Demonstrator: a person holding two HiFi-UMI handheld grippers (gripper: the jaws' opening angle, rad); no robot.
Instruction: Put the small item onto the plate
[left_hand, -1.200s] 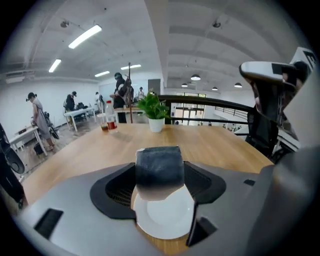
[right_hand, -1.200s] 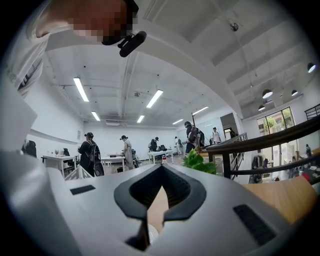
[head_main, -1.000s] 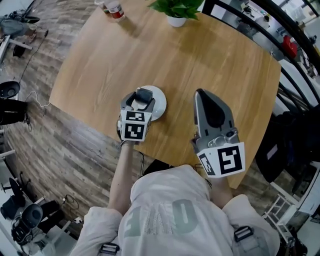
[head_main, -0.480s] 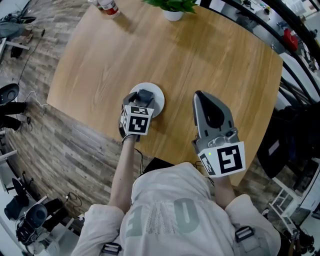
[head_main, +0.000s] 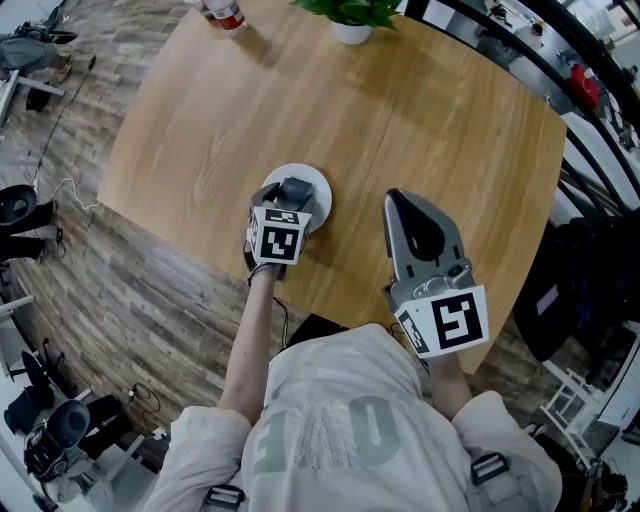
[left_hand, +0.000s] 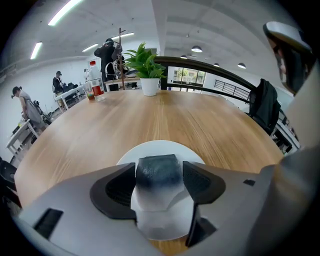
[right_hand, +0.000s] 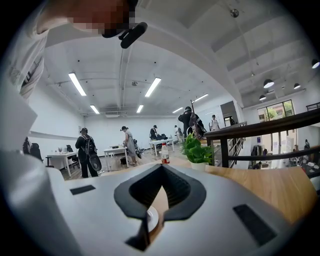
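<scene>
My left gripper (left_hand: 159, 180) was found with its fingers (left_hand: 120, 187) partly open and clamped on the small item (left_hand: 158, 170), one dark pad pressed against each side of it. The item was dark on its upper part and pale lower down. It sat squarely between the pads, over the white plate (left_hand: 160, 147). I could not tell whether its underside touched the plate. In the head view the left gripper covered the near part of the plate, with the far rim showing beyond it. The plate lay on the wooden table (left_hand: 150, 115), near the edge closest to me.

My right gripper (head_main: 405, 205) was held over bare tabletop to the right of the plate, apart from it. Its fingers were brought together at the tips, with nothing between them; only a strip of table and a sliver of the plate showed through the hollow between the pads.
</scene>
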